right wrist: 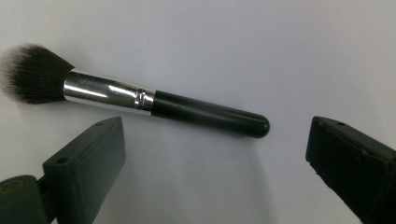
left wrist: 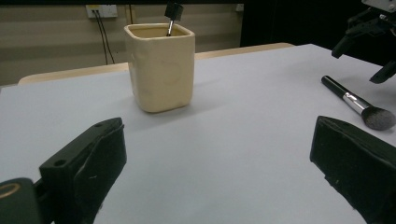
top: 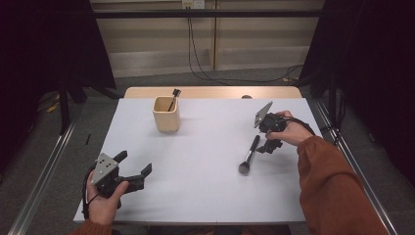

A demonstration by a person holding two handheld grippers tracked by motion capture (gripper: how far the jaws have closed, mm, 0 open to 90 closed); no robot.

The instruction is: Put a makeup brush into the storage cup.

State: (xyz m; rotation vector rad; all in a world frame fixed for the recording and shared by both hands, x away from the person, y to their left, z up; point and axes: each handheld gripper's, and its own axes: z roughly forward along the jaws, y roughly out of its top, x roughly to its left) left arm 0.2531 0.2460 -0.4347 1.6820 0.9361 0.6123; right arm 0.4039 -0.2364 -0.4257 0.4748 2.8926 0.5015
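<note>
We see a black-handled makeup brush with a silver ferrule and dark bristles (top: 249, 155) lying flat on the pale grey tabletop (top: 195, 161), right of centre, its bristle head toward the person and its handle end pointing away. The right gripper (top: 268, 145) hangs just above and beside the far end of that handle, held by a hand that comes out of a rust-orange sleeve (top: 333, 191). In the right gripper view the brush (right wrist: 140, 100) lies crosswise just ahead of the two black jaws, which stand wide apart and hold nothing — the rounded handle tip sits in the gap between them but farther out, touching neither, while the bristles reach past the left jaw's side.

The left gripper (top: 131, 169) rests low near the front left of the table, its jaws also spread and empty. In its own view we look across the table at a cream-coloured squarish cup (left wrist: 160, 67) standing upright, with a small dark-tipped tool (left wrist: 172, 16) leaning inside it and poking above the rim. The brush (left wrist: 357, 103) lies well off to the right there, with the right gripper (left wrist: 369, 51) above its handle end — well apart from the cup (top: 166, 114), which stands toward the table's far left.
</note>
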